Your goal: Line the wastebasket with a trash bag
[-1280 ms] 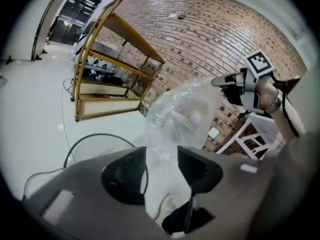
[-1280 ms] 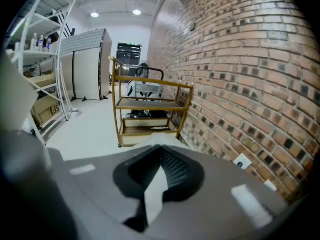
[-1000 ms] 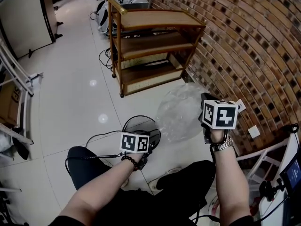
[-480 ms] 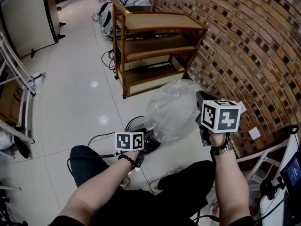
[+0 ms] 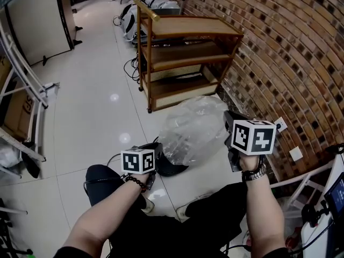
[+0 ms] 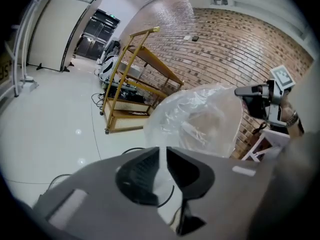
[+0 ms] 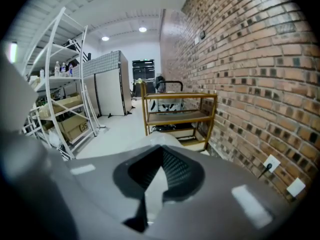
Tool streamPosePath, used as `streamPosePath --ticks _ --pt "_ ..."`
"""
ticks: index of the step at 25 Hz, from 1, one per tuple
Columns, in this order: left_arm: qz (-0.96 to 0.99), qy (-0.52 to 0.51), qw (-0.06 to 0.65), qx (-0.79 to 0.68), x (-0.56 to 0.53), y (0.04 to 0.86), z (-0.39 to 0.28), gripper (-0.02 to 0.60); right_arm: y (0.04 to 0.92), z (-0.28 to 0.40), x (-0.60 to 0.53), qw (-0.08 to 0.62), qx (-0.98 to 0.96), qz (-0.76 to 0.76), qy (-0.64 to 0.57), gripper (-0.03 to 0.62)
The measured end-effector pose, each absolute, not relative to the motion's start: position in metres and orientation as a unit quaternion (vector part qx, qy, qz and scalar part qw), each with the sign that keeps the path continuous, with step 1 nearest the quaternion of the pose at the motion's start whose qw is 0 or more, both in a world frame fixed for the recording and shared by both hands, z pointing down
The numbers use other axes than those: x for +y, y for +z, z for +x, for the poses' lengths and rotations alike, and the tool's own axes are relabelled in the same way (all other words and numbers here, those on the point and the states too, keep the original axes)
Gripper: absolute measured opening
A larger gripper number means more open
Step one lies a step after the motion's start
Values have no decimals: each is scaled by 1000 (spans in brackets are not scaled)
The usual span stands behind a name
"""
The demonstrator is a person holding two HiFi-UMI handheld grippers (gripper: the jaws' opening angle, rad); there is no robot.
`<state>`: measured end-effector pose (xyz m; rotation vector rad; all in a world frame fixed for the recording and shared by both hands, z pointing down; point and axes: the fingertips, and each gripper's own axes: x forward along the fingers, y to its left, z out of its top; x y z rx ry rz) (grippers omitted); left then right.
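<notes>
The left tool (image 6: 162, 153) has just been closing, and its jaws pinch a thin fold of the clear trash bag (image 5: 189, 132). The right tool (image 7: 161, 159) is clamped tight on the bag's opposite edge. The bag hangs puffed up between the two tools, its lower part over the black wastebasket (image 5: 171, 169), which stands on the white floor (image 5: 91, 117) near the brick wall (image 5: 290, 63).
</notes>
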<state>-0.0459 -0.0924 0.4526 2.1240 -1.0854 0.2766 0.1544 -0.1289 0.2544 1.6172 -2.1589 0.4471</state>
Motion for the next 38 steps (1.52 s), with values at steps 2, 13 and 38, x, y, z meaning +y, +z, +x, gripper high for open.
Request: streamPosePath --ticks 2,13,38 --pt "814 92 399 -412 -87 463 -46 188 255 150 -127 200 -776 575 163 3" --pt "792 72 459 -396 -73 488 -38 5 257 142 -114 199 -781 566 173 3" --pt "769 277 426 -389 -74 475 -104 5 406 150 -86 275 -742 540 288 3"
